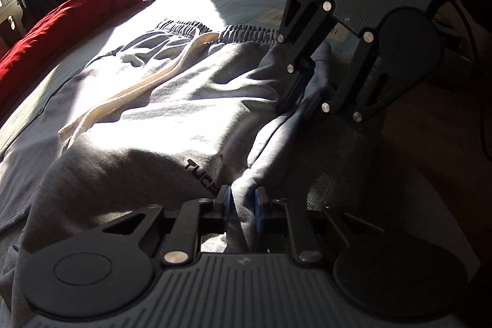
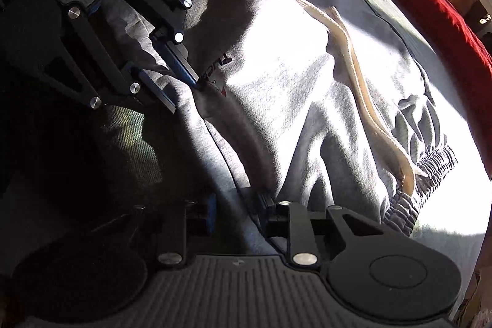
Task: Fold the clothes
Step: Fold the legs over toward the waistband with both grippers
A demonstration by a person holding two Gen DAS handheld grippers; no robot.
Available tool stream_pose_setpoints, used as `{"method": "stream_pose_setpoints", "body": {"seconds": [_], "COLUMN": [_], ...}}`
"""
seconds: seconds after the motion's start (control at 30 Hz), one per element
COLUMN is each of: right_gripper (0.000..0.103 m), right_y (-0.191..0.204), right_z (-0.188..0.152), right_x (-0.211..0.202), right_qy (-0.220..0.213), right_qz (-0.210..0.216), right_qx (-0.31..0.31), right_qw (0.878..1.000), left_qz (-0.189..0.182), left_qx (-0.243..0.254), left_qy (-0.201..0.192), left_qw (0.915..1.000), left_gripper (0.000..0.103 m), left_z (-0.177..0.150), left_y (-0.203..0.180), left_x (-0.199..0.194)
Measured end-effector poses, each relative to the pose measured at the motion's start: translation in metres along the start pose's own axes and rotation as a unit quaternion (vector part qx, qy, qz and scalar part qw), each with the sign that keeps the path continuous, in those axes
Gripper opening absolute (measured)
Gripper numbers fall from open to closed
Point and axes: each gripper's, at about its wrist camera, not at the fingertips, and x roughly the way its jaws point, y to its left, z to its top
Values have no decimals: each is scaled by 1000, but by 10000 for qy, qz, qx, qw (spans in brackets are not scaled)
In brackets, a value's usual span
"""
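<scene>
- Your left claw [image 1: 241, 206] sits at six o'clock in its own view, pinched nearly shut on a raised ridge of the grey sweatpants [image 1: 172, 100]; cloth fills the gap between the blue pads [image 1: 227, 205].
- Sweatpants lie spread on the bed [image 1: 246, 5], waistband [image 1: 215, 31] at twelve o'clock, cream drawstring [image 1: 129, 94] trailing toward nine, red blanket [image 1: 70, 17] at ten o'clock beyond.
- Your right claw [image 1: 303, 96], at two o'clock in the left view, is narrowed onto the same side edge nearer the waistband; fabric sits between its fingers [image 2: 212, 206].
- Check that both grips hold all layers, not just the top one.
- Lift both hands evenly and keep the edge taut between them.
- Carry it across toward the drawstring side, and tuck the cord in so it will not bunch under the fold.
</scene>
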Motion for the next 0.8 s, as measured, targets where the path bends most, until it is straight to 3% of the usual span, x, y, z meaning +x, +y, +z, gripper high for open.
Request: {"method": "stream_pose_setpoints", "body": {"seconds": [0.17,0.33,0.43,0.5,0.6,0.8], "right_gripper": [15,22,37,60,75,93], "right_y": [5,13,18,12,-3,-37], "right_z": [-5,-10,-10,-10,-4,6], "right_x": [-10,-12,-14,-19,-25,-6], "right_qy": [67,-6,89,163,128,280], "right_qz": [140,-58,-353,-563,-743,-624], "right_qx": [5,171,319,587,1206,2456], "right_qw": [9999,9998,9988,9966,9898,9670], "left_qz": [-338,-259,-320,-406,-373,-442], "left_qx": [119,347,234,7,-337,-840], "left_qy": [8,14,-94,-162,-241,-400], "left_qw": [9994,9991,9992,9990,9984,9947], "left_gripper": [7,15,17,18,22,24], "left_z": [-1,-6,-4,-3,-1,-2], "left_y": [-5,-12,-6,1,8,20], "left_x": [-11,-15,-22,-24,-23,-31]}}
